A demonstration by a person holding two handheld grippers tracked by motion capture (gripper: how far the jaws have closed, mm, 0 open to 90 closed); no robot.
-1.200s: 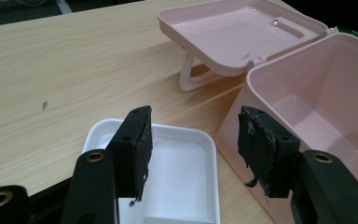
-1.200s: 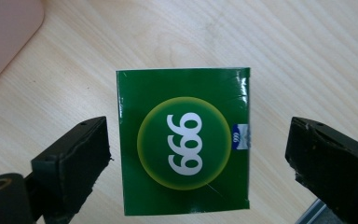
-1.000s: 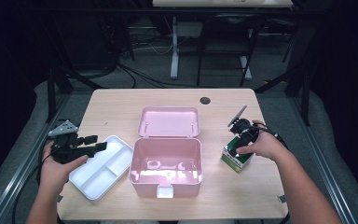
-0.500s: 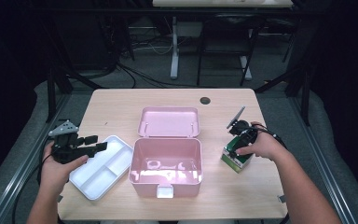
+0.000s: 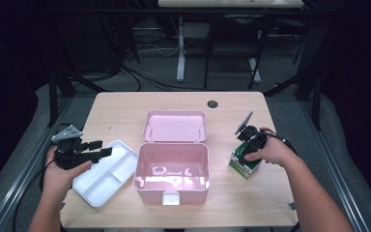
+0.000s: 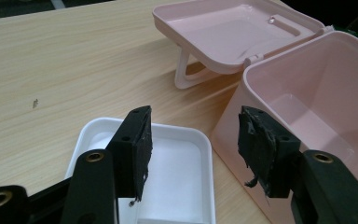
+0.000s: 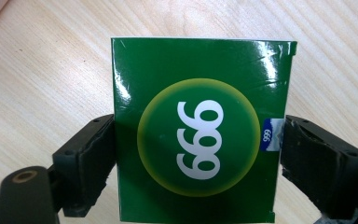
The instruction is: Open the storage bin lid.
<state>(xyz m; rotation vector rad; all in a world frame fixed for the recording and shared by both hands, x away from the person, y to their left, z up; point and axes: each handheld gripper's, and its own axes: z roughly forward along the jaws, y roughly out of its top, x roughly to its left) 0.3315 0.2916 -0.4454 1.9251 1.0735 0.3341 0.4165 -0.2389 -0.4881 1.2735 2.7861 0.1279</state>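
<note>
A green box [image 7: 200, 130] marked with a white "999" in a yellow-green disc was seen standing on the wooden table [image 5: 125, 108], to the right of the open pink case [image 5: 172, 166] and well apart from it. The box was bracketed by the right gripper [image 7: 196, 149], whose jaws had been brought against its two sides: the left pad was pressed to the box's edge, while the right pad was set at the side bearing a small blue label, with at most a sliver of space. In the high view the right gripper [image 5: 248, 143] was placed over the box [image 5: 244, 164] from above, with the hand wrapped around it.

The pink case was positioned at the middle of the table, its lid [image 5: 175, 126] laid back flat on the far side. Just left of the case, touching or nearly touching its wall, a white divided tray [image 5: 107, 171] was set at an angle. The left gripper [image 5: 79, 152] was held over the tray's left end, and its jaws were spread wide with nothing between them; in the left gripper view the tray [image 6: 186, 140] and the case [image 6: 317, 107] were framed between the parted pads.
</note>
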